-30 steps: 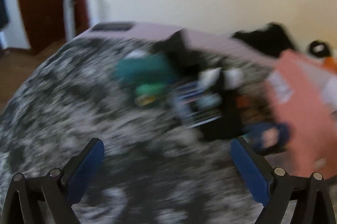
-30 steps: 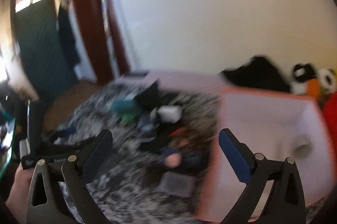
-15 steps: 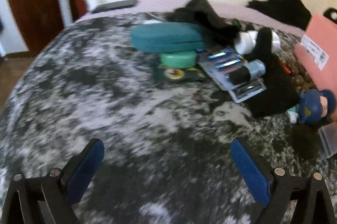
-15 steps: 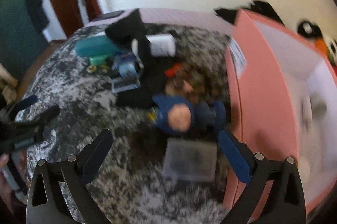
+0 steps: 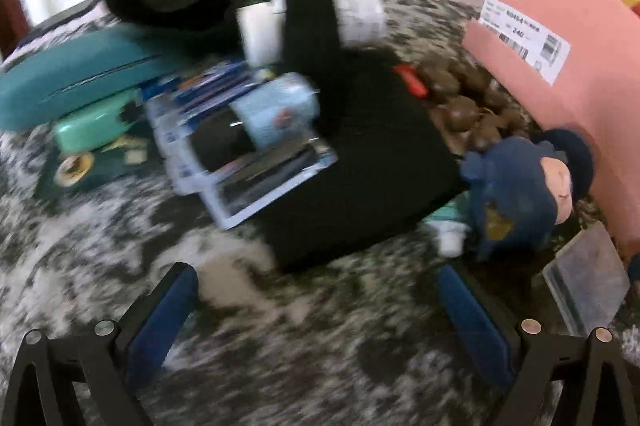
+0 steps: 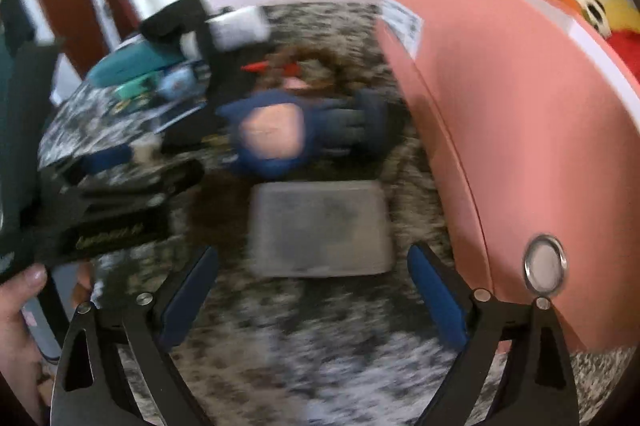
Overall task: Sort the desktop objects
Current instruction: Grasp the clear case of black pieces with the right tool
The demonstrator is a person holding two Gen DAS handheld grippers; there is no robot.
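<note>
Pink bin (image 6: 500,129), right of frame: big, stiff, stays put, I judge. Grey box (image 6: 320,230), centre, just beside bin: looks light, rigid, smooth plastic; take by short sides. Doll (image 6: 276,133) above it: soft, squeeze body. My right gripper (image 6: 312,292) released, jaws wide just below box, closing slightly, nothing between. Left gripper (image 5: 316,310) also released, empty.

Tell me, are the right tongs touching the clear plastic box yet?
Apart. The right wrist view shows the right tongs open, with patterned cloth between their fingertips and the clear plastic box.
</note>
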